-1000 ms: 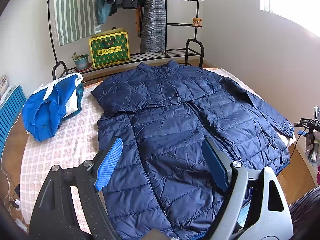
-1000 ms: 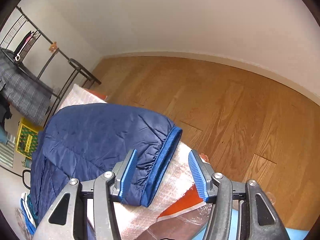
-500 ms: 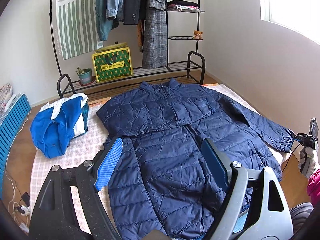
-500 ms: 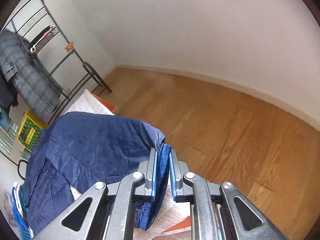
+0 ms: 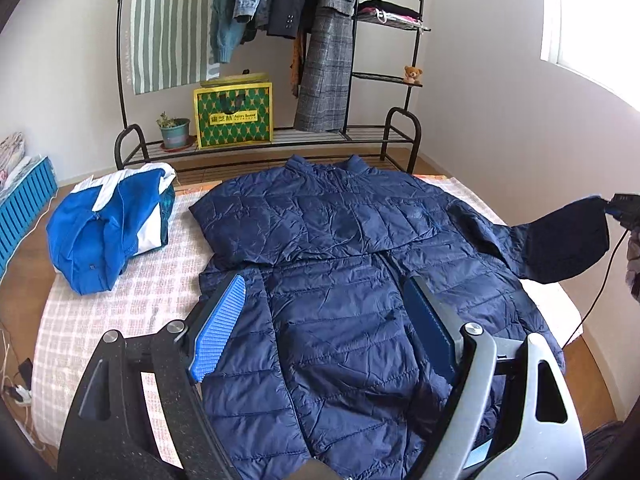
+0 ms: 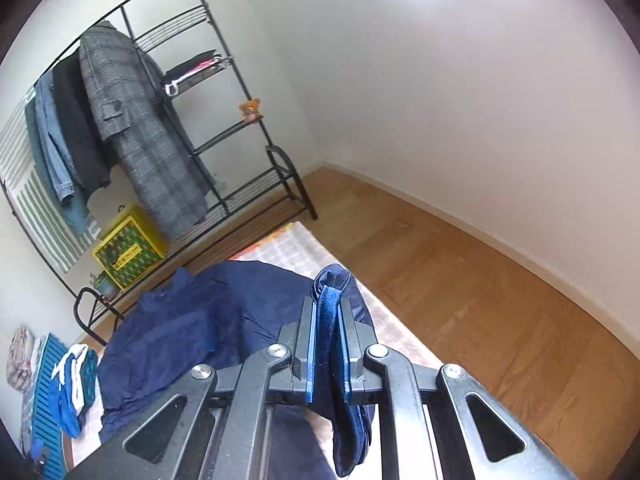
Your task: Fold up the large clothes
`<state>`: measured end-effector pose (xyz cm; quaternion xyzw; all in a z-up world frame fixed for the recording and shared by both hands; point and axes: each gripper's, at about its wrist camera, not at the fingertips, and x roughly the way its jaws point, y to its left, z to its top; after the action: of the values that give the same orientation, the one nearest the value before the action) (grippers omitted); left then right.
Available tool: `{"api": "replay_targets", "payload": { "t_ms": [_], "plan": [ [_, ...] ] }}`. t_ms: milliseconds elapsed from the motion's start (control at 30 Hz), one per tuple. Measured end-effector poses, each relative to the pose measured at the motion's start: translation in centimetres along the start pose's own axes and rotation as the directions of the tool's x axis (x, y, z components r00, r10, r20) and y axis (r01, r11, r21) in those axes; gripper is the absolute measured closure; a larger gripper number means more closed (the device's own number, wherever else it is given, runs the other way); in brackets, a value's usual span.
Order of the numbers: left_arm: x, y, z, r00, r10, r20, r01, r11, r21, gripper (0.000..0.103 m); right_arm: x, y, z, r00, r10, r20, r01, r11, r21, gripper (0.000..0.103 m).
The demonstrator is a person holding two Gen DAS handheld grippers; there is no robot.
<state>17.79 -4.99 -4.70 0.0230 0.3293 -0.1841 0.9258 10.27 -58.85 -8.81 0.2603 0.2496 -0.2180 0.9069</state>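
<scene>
Right tool [image 6: 328, 344]: clamped on sleeve cuff [image 6: 330, 308], raised off mat since a second ago.
Left tool [image 5: 324, 336]: gaped wide, empty, above jacket [image 5: 340, 280].
Jacket: spread flat on mat [image 5: 120, 304].
Meaning: sleeve fold inward likely begun.

Left gripper [image 5: 322, 328]: jaws spread wide, nothing between the blue pads [image 5: 218, 328]; fingers fill the lower centre of the left wrist frame, pointing up-frame, hovering. Right gripper [image 6: 328, 350]: jaws closed, pads pinching the sleeve cuff [image 6: 329, 312] of the navy jacket [image 5: 340, 280]; fingers at lower centre of its own frame. Same gripper appears at the far right edge of the left view, raised.
</scene>
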Motion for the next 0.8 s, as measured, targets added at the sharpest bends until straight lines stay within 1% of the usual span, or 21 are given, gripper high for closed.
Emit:
{"api": "replay_targets", "payload": {
  "t_ms": [100,267,300,367,433,500,600,700,800],
  "plan": [
    [2.1,1.3,-0.3,1.000,0.007,-0.021,-0.007,1.000,-0.010,0.019,1.5,5.6,0.9,0.999,0.034,-0.021,-0.035,0.998,-0.049,0.096],
    [3.6,4.3,-0.9,0.998,0.060,0.005,-0.060,0.998,-0.037,0.019,4.9,14.9,0.6,0.994,0.088,-0.067,-0.096,0.988,-0.118,0.096],
    [3.8,5.2,-1.0,0.997,0.076,0.001,-0.076,0.996,-0.055,0.019,5.6,17.0,0.4,0.992,0.100,-0.076,-0.110,0.984,-0.139,0.096],
    [4.2,7.3,-1.1,0.996,0.085,-0.017,-0.086,0.991,-0.106,0.019,6.9,20.9,-0.3,0.987,0.128,-0.097,-0.143,0.974,-0.175,0.096],
    [4.2,9.7,-1.0,0.994,0.112,-0.013,-0.113,0.980,-0.163,0.019,8.3,24.9,-1.3,0.979,0.160,-0.123,-0.182,0.962,-0.201,0.096],
    [3.8,11.7,-0.9,0.987,0.159,-0.006,-0.157,0.967,-0.200,0.019,10.1,29.2,-2.7,0.969,0.188,-0.160,-0.221,0.948,-0.230,0.096],
    [2.8,14.2,-0.5,0.980,0.199,0.019,-0.187,0.949,-0.255,0.019,12.7,35.0,-5.8,0.953,0.212,-0.217,-0.269,0.920,-0.286,0.096],
    [1.9,15.6,-0.3,0.973,0.226,0.047,-0.204,0.936,-0.286,0.019,15.5,39.8,-9.5,0.936,0.218,-0.276,-0.306,0.891,-0.335,0.096],
    [1.7,16.3,-0.3,0.965,0.257,0.055,-0.232,0.931,-0.281,0.019,18.2,43.2,-13.0,0.922,0.210,-0.326,-0.331,0.864,-0.380,0.097]
  ]
}}
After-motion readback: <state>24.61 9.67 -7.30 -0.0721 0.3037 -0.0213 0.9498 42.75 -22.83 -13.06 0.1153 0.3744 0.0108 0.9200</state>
